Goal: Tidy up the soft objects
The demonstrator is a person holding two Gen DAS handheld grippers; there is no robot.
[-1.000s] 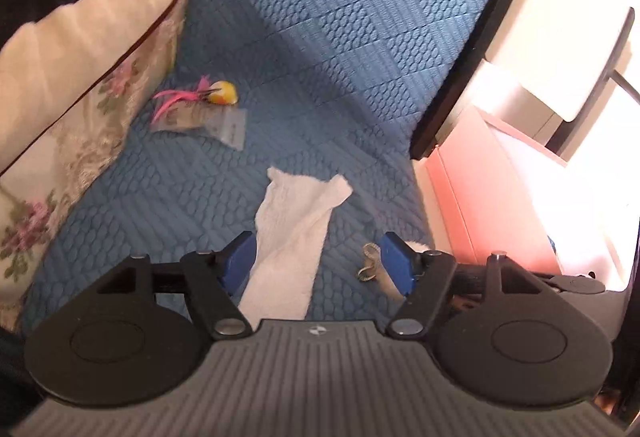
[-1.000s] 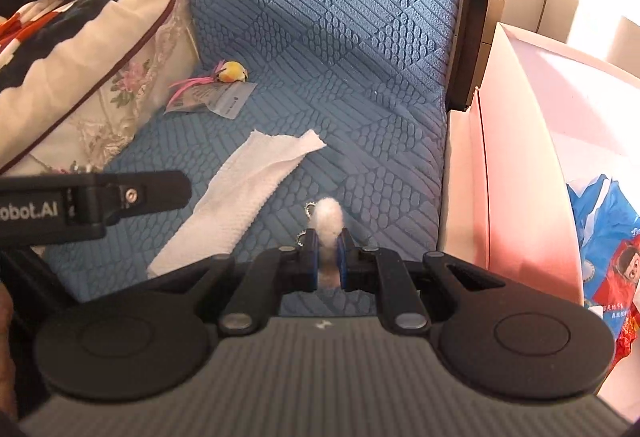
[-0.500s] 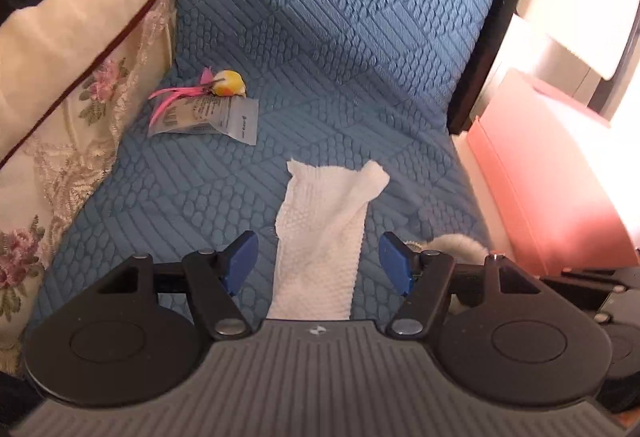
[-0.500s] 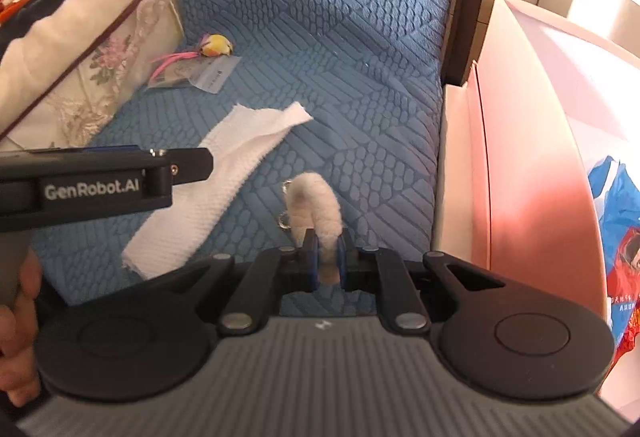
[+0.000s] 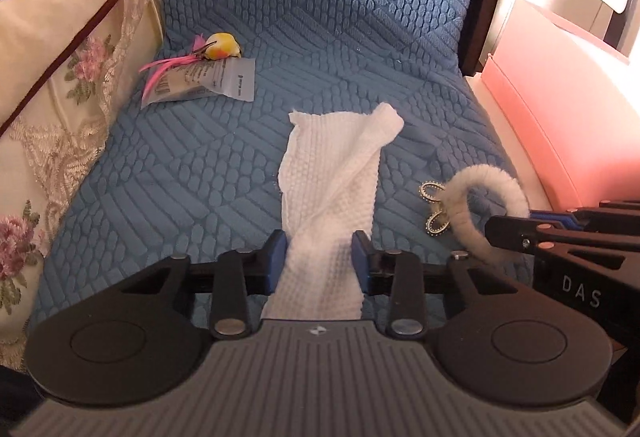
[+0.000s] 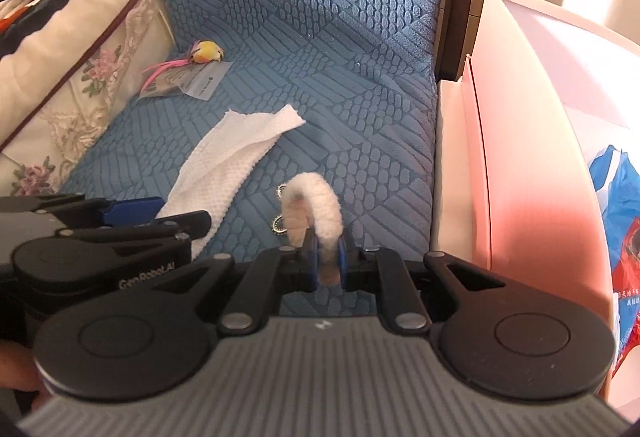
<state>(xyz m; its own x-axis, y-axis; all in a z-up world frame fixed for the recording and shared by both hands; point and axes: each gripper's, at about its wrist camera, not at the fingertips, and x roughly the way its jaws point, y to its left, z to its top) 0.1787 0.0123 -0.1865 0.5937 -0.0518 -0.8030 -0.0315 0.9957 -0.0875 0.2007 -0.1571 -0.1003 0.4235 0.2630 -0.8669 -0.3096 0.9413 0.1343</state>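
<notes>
A white textured cloth (image 5: 332, 189) lies on the blue quilted seat cushion (image 5: 320, 17). My left gripper (image 5: 320, 257) is open, its blue pads on either side of the cloth's near end, touching its edges. My right gripper (image 6: 325, 257) is shut on a fluffy white ring (image 6: 320, 205) with a gold bow charm (image 6: 280, 225), held just above the cushion. The ring (image 5: 488, 197) and the right gripper (image 5: 520, 233) also show at the right of the left wrist view. The cloth (image 6: 232, 161) and the left gripper (image 6: 132, 211) show at the left in the right wrist view.
A yellow bird toy with pink feathers (image 5: 216, 47) lies on a plastic packet (image 5: 200, 81) at the back left. Floral and striped pillows (image 5: 60, 57) fill the left side. A pink bin (image 6: 520, 157) stands right of the cushion, holding a blue and red bag (image 6: 620, 217).
My left gripper has moved onto the cloth's near end and its pads have narrowed to the cloth's edges. My right gripper has lifted the fluffy ring a little and stayed shut.
</notes>
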